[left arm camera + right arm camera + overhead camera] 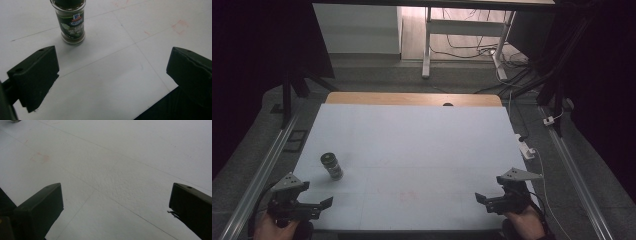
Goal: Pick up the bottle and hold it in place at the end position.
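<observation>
A small spice jar [332, 166] with a dark lid and a green label stands upright on the white table [412, 140], near its front left. In the left gripper view the spice jar [71, 22] is ahead and slightly left of the jaws, apart from them. My left gripper [324, 205] hovers at the front left corner, open and empty [113, 60]. My right gripper [482, 199] is at the front right, also open with nothing between its jaws [116, 192].
A wooden strip [412, 98] borders the table's far edge. A white plug and cable [527, 150] lie off the right edge. Metal rails [257, 175] run along both sides. Faint red marks [407, 195] show on the table front.
</observation>
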Tool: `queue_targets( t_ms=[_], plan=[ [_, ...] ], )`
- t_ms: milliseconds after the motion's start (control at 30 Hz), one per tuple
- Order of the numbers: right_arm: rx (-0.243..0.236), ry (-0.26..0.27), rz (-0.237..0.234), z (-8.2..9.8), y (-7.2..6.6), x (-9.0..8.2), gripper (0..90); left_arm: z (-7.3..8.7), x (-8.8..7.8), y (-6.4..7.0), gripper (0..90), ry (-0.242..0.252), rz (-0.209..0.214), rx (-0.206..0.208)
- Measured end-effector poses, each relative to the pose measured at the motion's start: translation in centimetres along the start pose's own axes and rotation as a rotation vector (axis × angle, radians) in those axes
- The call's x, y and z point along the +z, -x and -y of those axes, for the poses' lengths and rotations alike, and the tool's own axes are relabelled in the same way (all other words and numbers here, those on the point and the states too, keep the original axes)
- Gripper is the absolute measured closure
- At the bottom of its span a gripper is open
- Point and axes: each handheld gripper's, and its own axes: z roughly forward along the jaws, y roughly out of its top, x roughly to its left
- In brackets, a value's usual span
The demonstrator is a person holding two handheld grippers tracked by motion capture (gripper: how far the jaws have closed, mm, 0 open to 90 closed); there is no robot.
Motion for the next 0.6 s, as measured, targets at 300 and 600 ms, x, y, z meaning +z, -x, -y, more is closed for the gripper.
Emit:
queue_targets(
  t_ms=[300,600],
  plan=[
    [-0.011,-0.009,-0.003,-0.02,-0.07,0.09,0.0,-0.20,-0.03,-0.17,0.0,0.015,0.034,0.006],
    [-0.022,-0.018,-0.006,-0.05,-0.15,0.19,0.0,-0.41,0.07,-0.28,0.0,0.031,0.040,0.009]
  ],
)
